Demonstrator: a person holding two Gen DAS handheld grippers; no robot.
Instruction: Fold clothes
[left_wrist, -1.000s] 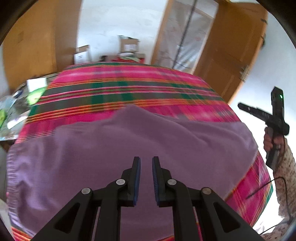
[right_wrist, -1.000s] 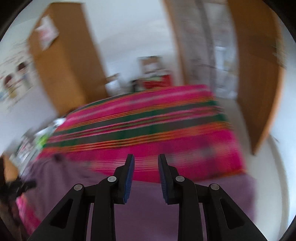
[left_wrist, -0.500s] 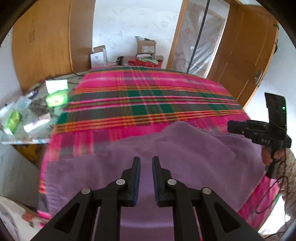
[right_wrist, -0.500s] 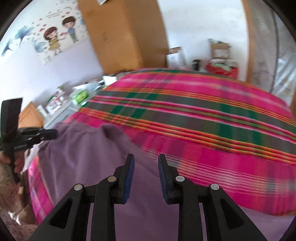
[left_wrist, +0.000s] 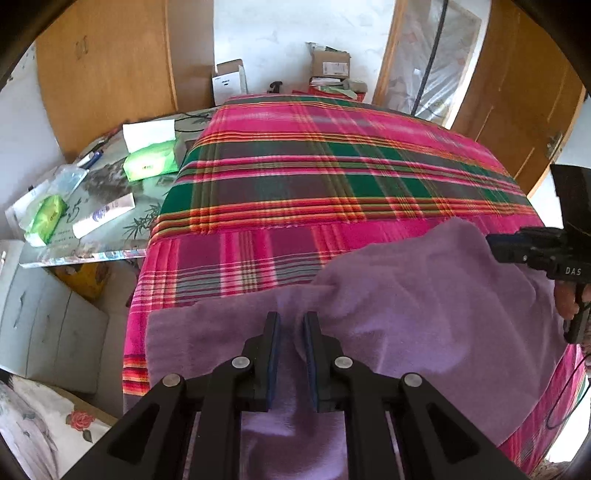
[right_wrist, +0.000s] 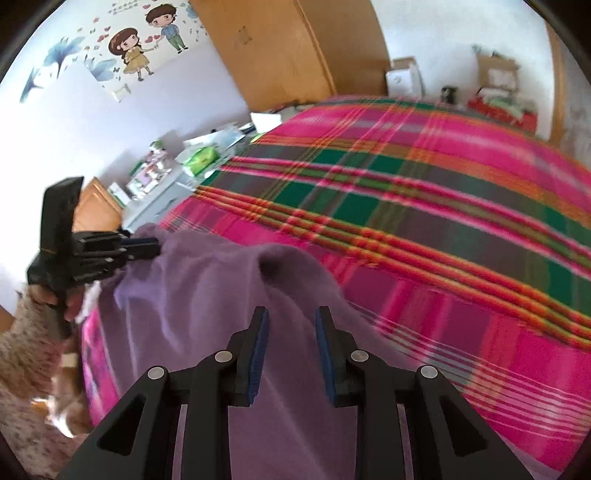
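A purple garment (left_wrist: 424, 314) lies spread over the near part of a bed covered by a pink and green plaid blanket (left_wrist: 332, 166). My left gripper (left_wrist: 291, 317) hovers over the garment's left part, just short of a raised fold, open by a narrow gap with only cloth seen below. In the right wrist view the garment (right_wrist: 207, 295) humps up ahead of my right gripper (right_wrist: 291, 314), which is open wider and holds nothing. Each gripper shows in the other's view: the right gripper (left_wrist: 517, 251) at the right edge, the left gripper (right_wrist: 144, 245) at the cloth's far-left border.
A glass-topped side table (left_wrist: 92, 236) left of the bed carries green tissue packs (left_wrist: 149, 160) and small items. A white cabinet (left_wrist: 44, 325) stands below it. Cardboard boxes (left_wrist: 328, 66) sit past the bed's far end, with wooden wardrobes and a door around the room.
The left gripper has slid left along the garment, bringing the bed's left edge and side table into view. The right gripper swung round and came down over the garment. Both jaw gaps are unchanged.
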